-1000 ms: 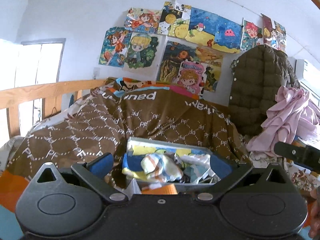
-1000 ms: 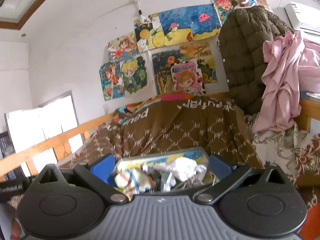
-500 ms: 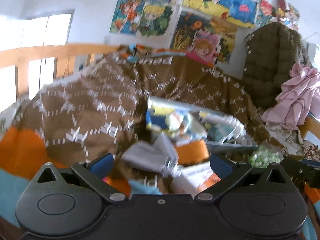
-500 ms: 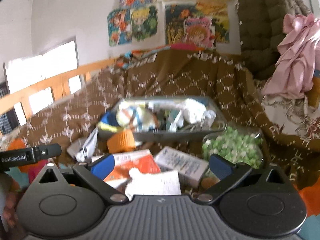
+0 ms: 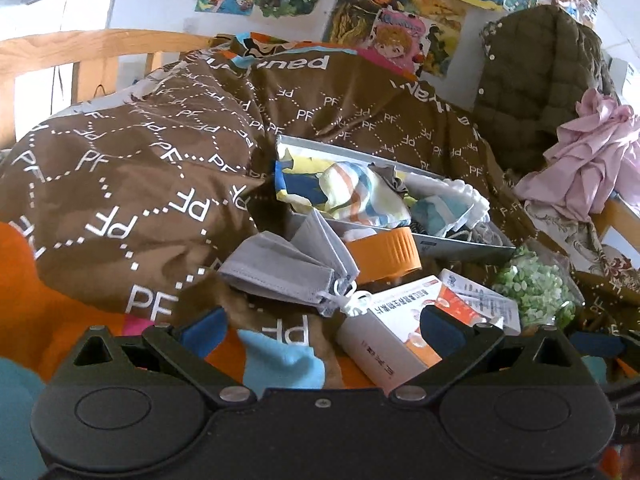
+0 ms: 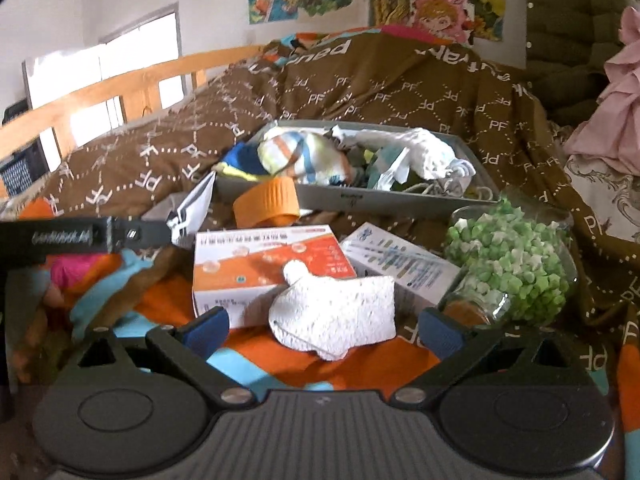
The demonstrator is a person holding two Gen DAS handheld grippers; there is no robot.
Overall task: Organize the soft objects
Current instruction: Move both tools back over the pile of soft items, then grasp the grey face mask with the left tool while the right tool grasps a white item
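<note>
Where legible, "PF" repeats across brown quilt [image 5: 168, 128]

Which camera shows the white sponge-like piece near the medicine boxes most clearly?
The right wrist view: the white sponge-like piece lies whole between the open fingers, leaning on the orange medicine box. The left wrist view does not show it.

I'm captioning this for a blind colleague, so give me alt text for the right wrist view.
The open right tool frames a white sponge-like pad on a bed, in front of an orange-and-white box. Behind sit a jar of green bits and a grey tray of soft cloths.
</note>
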